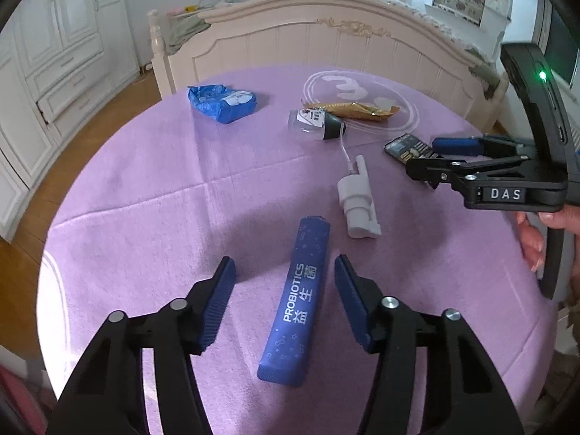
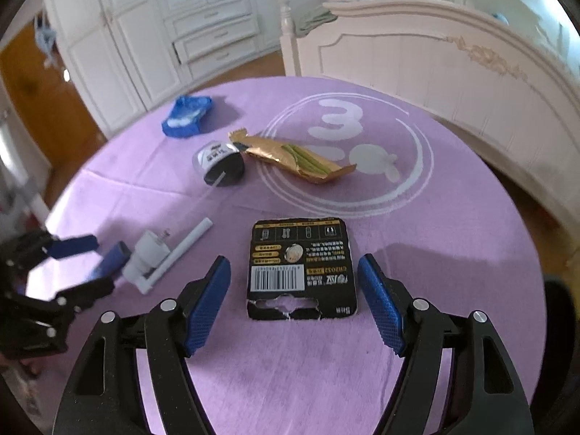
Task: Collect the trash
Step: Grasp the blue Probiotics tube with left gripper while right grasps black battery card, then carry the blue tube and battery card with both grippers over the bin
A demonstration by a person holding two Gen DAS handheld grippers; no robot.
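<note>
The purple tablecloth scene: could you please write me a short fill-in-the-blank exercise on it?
1. The left gripper straddles a blue sachet printed ____.
2. The right gripper straddles a black battery card whose barcode faces ____.
3. The tablecloth bears the white numeral ____.

Missing words: PROBIOTICS; up; 3
</note>
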